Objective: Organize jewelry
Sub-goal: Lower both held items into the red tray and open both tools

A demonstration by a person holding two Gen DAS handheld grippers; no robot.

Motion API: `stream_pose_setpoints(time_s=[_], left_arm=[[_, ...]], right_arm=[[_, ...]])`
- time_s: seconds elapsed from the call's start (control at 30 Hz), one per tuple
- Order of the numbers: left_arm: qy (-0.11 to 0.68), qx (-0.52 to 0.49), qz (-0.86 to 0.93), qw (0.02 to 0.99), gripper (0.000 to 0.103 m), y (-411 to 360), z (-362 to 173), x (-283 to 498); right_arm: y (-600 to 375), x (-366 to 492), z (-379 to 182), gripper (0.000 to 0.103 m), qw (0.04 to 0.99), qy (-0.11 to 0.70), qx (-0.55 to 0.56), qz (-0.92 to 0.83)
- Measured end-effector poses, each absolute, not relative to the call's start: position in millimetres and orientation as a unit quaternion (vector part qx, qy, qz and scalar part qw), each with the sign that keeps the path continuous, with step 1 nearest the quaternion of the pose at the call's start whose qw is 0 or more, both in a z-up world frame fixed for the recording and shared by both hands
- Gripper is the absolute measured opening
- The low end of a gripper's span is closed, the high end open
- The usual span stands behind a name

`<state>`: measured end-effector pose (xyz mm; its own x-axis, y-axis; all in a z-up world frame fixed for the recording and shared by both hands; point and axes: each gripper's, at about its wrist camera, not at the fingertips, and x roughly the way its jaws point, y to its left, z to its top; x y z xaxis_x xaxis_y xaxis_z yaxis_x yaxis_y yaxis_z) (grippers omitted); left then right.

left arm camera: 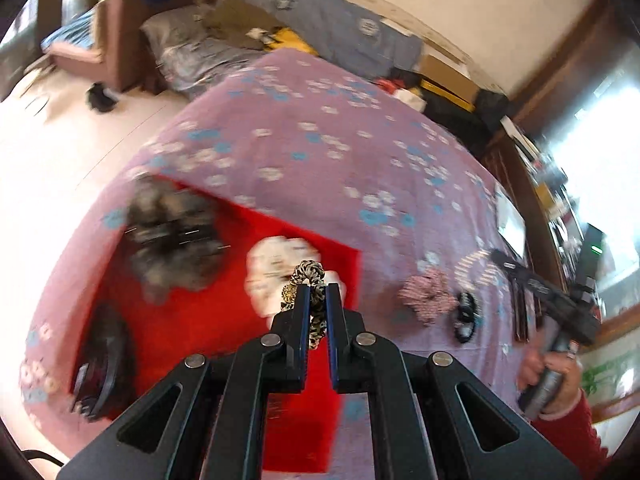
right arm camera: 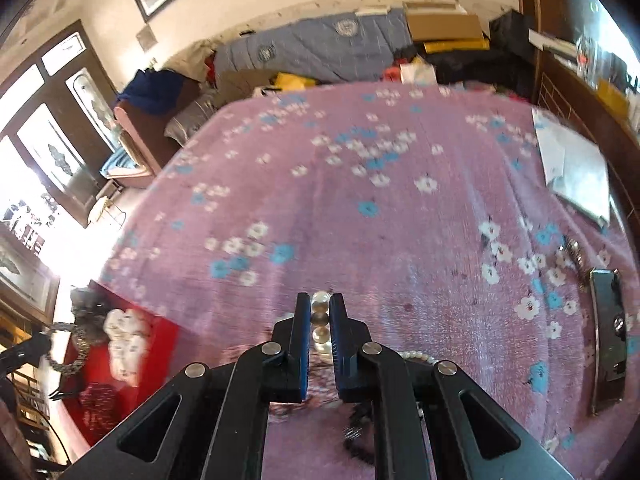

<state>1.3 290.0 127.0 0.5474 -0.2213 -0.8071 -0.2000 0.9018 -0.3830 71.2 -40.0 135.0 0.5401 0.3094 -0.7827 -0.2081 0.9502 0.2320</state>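
My left gripper (left arm camera: 318,294) is shut on a leopard-print scrunchie (left arm camera: 310,276) and holds it above a red cloth (left arm camera: 192,328) on the purple flowered bedspread (left arm camera: 320,152). On the red cloth lie a grey furry hair piece (left arm camera: 172,236), a white flowered scrunchie (left arm camera: 276,264) and a dark hair clip (left arm camera: 100,364). My right gripper (right arm camera: 320,308) is shut on a string of clear and pearl beads (right arm camera: 320,318); its pearl strand (right arm camera: 420,357) trails to the right. The right gripper also shows in the left wrist view (left arm camera: 520,276).
A pink checked scrunchie (left arm camera: 430,294) and a black hair tie (left arm camera: 466,316) lie on the bedspread right of the red cloth. A black flat case (right arm camera: 608,340) and a white paper (right arm camera: 576,168) lie at the right. Cluttered bedding and boxes (right arm camera: 444,24) line the far wall.
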Motion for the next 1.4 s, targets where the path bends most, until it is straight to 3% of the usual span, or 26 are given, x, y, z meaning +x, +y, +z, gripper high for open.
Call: stream_pose_setpoints(time_s=[0.57,0.87,1.13,1.3,1.4], left_arm=[[0.507,-0.247,0.063,0.823,0.007,379,68,-10],[0.513,-0.246,0.096,0.817,0.007,396,62,-21],[0.502,-0.258,0.102,0.819,0.009,407,71,-33],[0.486,-0.262,0.103,0.827,0.041,409,91,-46],[0.479,-0.256,0.109,0.832,0.042,410,102,-52]], right_arm=[[107,20,176,0.011,0.859,0.454,-0.005,0.237],[214,3,157,0.011,0.817,0.481,-0.025,0.317],[239,14,90,0.011,0.790,0.538,-0.055,0.288],[240,18,71,0.011,0.784,0.552,-0.071,0.275],[246,19,63,0.011,0.778,0.559,-0.074,0.277]])
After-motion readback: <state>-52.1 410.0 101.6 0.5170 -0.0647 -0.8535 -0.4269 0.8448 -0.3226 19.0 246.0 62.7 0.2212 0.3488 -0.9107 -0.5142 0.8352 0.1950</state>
